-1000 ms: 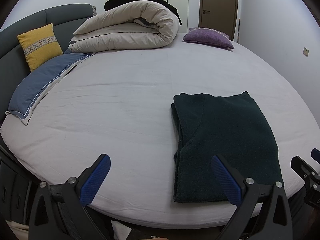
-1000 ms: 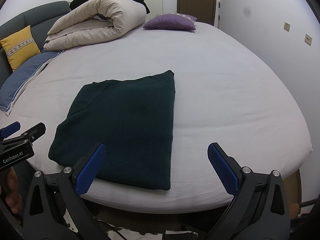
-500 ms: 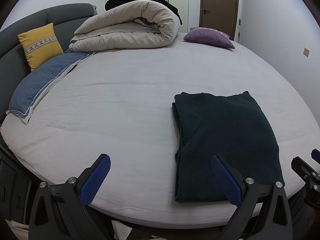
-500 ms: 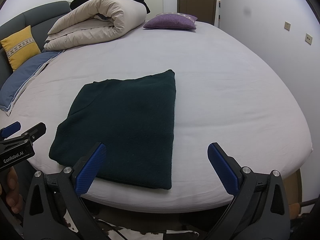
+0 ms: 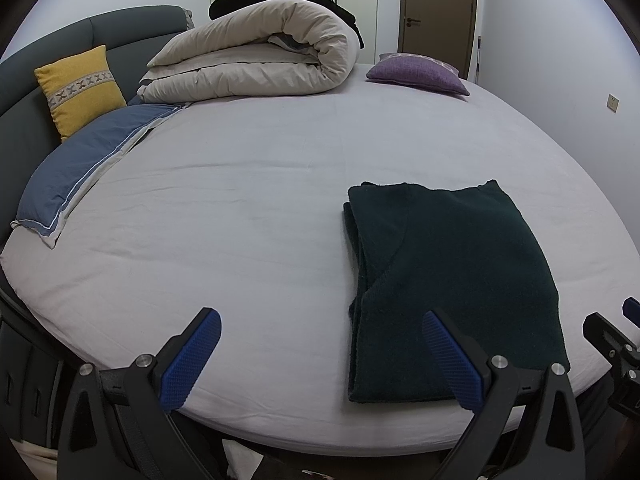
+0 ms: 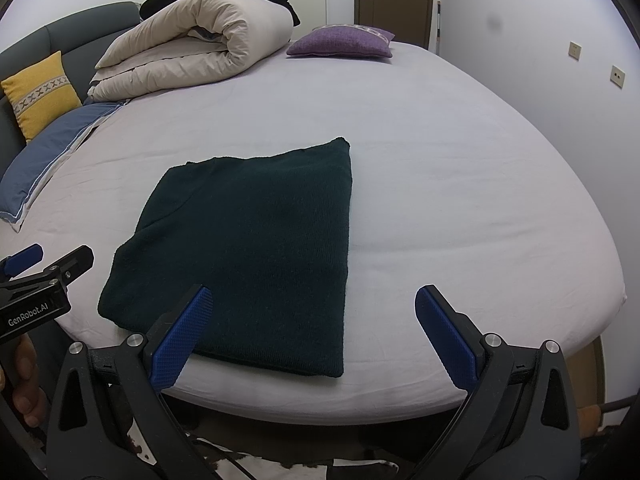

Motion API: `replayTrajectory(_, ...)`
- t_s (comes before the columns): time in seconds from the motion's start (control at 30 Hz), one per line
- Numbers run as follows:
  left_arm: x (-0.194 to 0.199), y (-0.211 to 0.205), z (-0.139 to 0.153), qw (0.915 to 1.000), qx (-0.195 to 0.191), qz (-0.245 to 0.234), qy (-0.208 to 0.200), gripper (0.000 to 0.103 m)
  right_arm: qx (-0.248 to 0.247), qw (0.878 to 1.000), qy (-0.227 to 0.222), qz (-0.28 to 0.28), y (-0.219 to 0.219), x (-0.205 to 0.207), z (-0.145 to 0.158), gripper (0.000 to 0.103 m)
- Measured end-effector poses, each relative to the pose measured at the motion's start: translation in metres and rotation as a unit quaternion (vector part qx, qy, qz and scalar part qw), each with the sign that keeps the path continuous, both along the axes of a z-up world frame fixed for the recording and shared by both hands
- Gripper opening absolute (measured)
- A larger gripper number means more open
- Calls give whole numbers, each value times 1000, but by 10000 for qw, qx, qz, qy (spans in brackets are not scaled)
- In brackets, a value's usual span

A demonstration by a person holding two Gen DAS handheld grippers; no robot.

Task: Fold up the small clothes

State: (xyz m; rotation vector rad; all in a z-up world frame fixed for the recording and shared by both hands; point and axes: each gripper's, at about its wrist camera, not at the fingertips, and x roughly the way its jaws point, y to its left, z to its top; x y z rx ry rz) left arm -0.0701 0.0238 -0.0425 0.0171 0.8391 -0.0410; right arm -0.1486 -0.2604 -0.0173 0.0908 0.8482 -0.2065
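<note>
A dark green knitted garment [image 6: 248,248] lies folded, rectangular, on the smooth pale bed [image 6: 460,184]. Both tools — left tool [image 5: 320,356], right tool [image 6: 308,328] — hang wide, empty, just before it. A rolled duvet [image 6: 192,52] sits well beyond.

Black hand-held gripper [image 5: 318,356], blue ribbed pads [image 5: 191,358], silver screws

Rolled duvet [image 5: 256,52], yellow cushion [image 5: 80,88], purple cushion [image 5: 416,74] on bed [image 5: 240,208].

**Where things lay ahead of your grippers**

You had the folded garment [image 6: 248,240] on the bed [image 6: 460,184] just ahead, between your tools. Beyond it lay the rolled duvet [image 5: 256,60], a cushion [image 5: 416,74] to its right, two pillows [image 5: 80,160] left.
</note>
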Motion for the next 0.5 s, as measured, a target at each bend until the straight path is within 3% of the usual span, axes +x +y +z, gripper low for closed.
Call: replayTrajectory(0.5,-2,2,-1,10000,-33,-34,34,103,14,10000,10,4,1,-1,-1,103)
